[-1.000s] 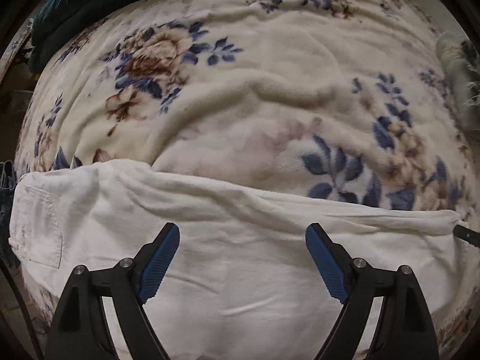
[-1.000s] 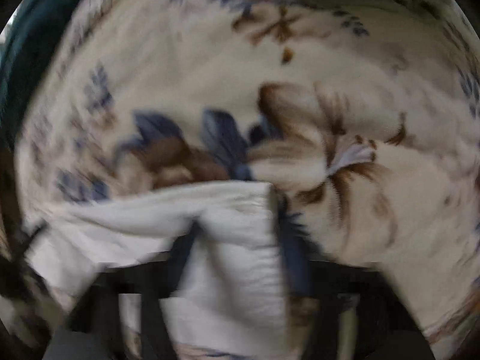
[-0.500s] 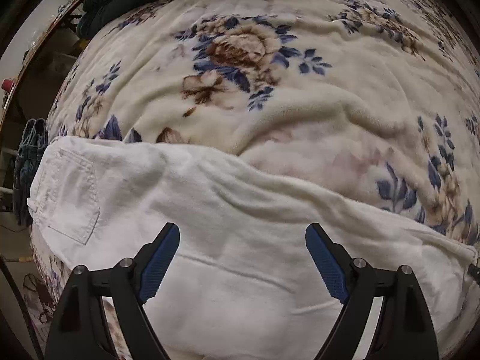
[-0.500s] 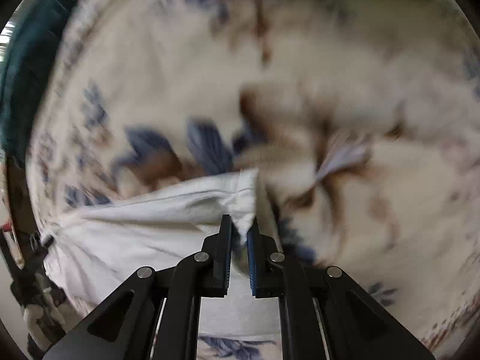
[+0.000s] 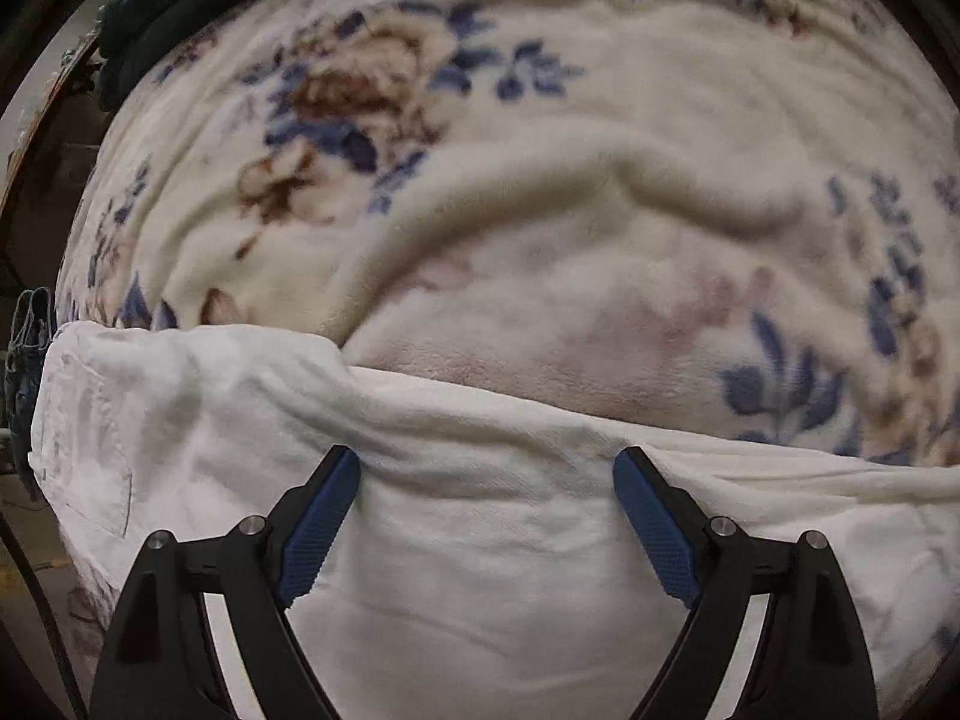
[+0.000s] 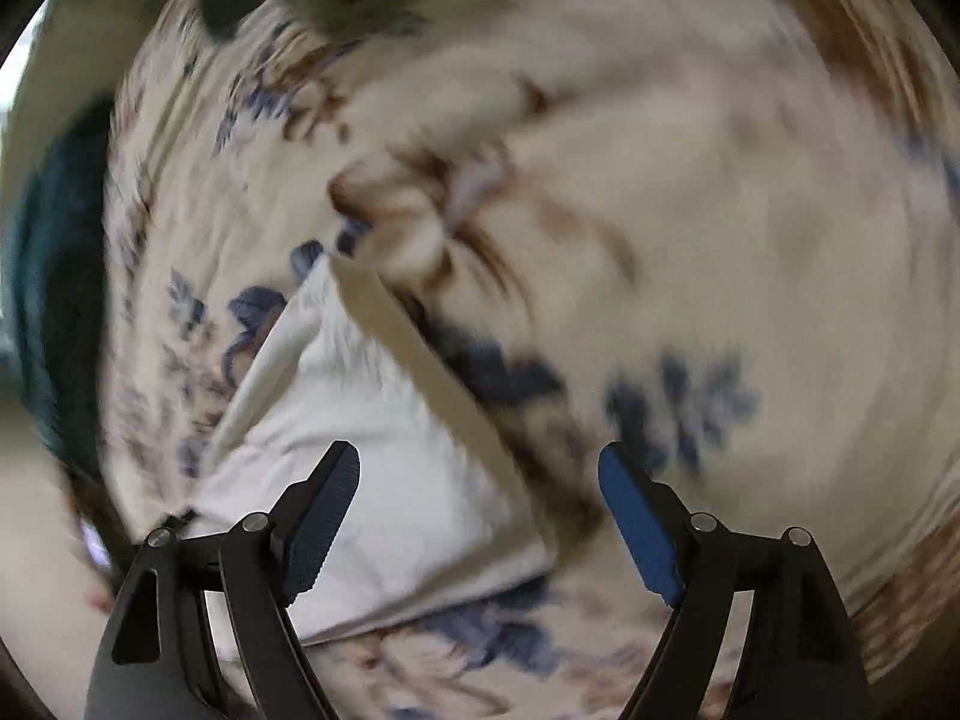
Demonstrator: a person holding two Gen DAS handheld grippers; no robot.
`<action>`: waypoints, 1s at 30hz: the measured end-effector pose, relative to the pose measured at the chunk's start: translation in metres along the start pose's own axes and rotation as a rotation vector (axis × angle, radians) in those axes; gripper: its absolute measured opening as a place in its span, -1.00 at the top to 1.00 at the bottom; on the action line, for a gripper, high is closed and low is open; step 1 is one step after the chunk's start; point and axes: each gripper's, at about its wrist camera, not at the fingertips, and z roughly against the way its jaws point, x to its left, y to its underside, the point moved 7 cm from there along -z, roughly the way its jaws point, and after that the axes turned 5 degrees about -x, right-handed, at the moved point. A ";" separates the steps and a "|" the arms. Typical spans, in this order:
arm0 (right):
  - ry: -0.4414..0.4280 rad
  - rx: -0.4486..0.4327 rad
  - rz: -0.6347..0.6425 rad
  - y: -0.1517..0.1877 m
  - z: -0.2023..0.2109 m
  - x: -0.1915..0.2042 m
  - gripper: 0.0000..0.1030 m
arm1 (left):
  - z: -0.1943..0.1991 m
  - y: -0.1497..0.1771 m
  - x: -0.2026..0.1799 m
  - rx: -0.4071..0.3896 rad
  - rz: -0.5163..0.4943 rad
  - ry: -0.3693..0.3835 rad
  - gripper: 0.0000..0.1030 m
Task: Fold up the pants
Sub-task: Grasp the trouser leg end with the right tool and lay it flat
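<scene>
White pants (image 5: 480, 516) lie across the near edge of a floral blanket, back pocket (image 5: 84, 450) at the left. My left gripper (image 5: 486, 474) is open, its blue pads just above the cloth near the far folded edge, holding nothing. In the right wrist view, the leg end of the pants (image 6: 372, 438) lies flat with its hem (image 6: 420, 360) running diagonally. My right gripper (image 6: 480, 468) is open and empty above that hem end. This view is blurred by motion.
A cream floral blanket (image 5: 570, 180) covers the bed, with a raised ridge across its middle. A dark teal cloth (image 5: 168, 6) lies at the far left corner, also in the right wrist view (image 6: 54, 300). The bed's left edge drops off by the pocket.
My right gripper, shut on the pant hem half a second ago, has opened and let it go; the hem now lies on the blanket. My left gripper stayed open and shifted over the pants.
</scene>
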 end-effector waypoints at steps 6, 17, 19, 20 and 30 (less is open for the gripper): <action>-0.128 -0.083 -0.222 0.046 -0.015 -0.026 -0.63 | 0.050 0.030 -0.007 -0.049 -0.019 0.055 -0.71; -0.117 -0.221 -0.041 0.033 0.009 0.035 0.81 | 0.059 0.078 -0.021 0.010 -0.059 0.106 -0.71; -0.125 -0.209 -0.053 0.042 0.023 0.035 0.81 | 0.061 0.082 -0.021 0.008 -0.061 0.111 -0.71; -0.118 -0.202 -0.055 0.043 0.027 0.031 0.81 | 0.062 0.083 -0.022 0.005 -0.065 0.111 -0.71; -0.204 -0.103 -0.339 0.061 -0.007 -0.055 -0.39 | 0.062 0.089 -0.022 0.018 -0.093 0.127 -0.71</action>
